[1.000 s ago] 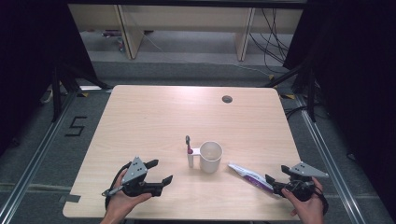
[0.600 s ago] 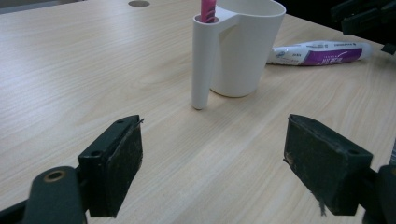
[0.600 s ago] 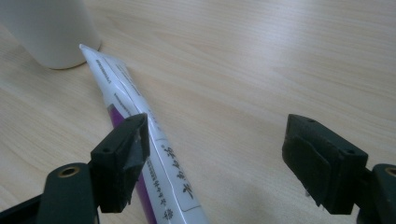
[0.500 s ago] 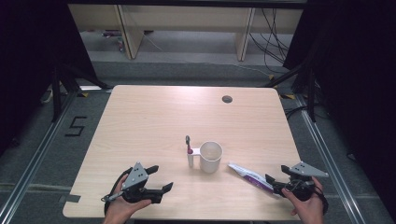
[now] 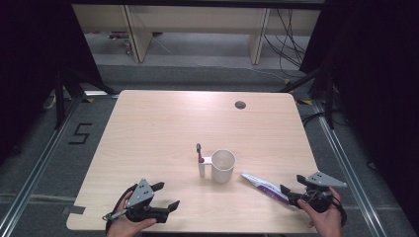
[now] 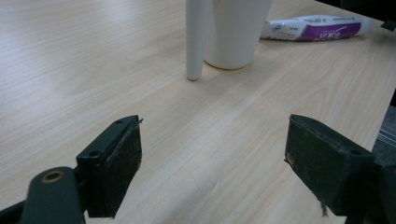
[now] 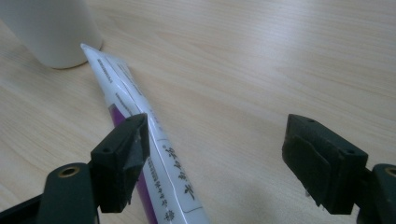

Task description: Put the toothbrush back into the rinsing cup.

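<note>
A white cup [image 5: 223, 165] stands at the table's middle front, with a white-handled toothbrush [image 5: 200, 160] upright against its left side, dark head up. A white and purple toothpaste tube [image 5: 264, 186] lies flat to the cup's right. My left gripper [image 5: 165, 195] is open near the front left edge, well short of the cup [image 6: 238, 30] and the toothbrush handle [image 6: 195, 37], with nothing between its jaws. My right gripper [image 5: 288, 195] is open at the tube's near end. In the right gripper view the tube [image 7: 140, 130] runs past the left jaw toward the cup [image 7: 51, 28].
The light wooden table [image 5: 163, 128] has a round cable hole [image 5: 240, 104] at the far right. Grey floor with a taped "5" [image 5: 81, 133] lies to the left, and wooden shelving [image 5: 197, 29] stands beyond the far edge.
My left gripper has drawn back a little toward the table's front edge. The right gripper, cup, toothbrush and tube have stayed put.
</note>
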`<action>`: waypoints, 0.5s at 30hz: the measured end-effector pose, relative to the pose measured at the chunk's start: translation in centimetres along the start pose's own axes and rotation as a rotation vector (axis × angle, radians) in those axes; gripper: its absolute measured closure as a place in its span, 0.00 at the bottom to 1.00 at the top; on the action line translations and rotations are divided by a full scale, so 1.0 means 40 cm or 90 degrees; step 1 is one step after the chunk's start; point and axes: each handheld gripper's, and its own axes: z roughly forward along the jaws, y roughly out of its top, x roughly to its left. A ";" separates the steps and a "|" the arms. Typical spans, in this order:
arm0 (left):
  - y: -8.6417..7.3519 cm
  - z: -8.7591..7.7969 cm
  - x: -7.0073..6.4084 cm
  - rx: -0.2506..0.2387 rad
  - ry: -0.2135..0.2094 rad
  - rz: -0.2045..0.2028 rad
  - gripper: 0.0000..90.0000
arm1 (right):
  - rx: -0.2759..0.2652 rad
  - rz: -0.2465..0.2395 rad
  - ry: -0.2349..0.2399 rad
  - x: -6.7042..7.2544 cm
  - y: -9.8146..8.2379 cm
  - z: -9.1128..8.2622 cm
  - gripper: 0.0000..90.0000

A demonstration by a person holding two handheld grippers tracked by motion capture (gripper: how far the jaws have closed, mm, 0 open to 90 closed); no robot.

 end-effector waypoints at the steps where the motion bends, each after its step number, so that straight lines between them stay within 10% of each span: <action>1: -0.003 0.000 -0.001 0.002 0.001 0.003 0.19 | -0.001 -0.001 -0.001 0.000 0.000 0.000 0.27; 15: -0.035 -0.026 -0.014 0.020 0.000 0.009 0.18 | 0.006 -0.003 0.000 0.001 -0.002 -0.004 0.27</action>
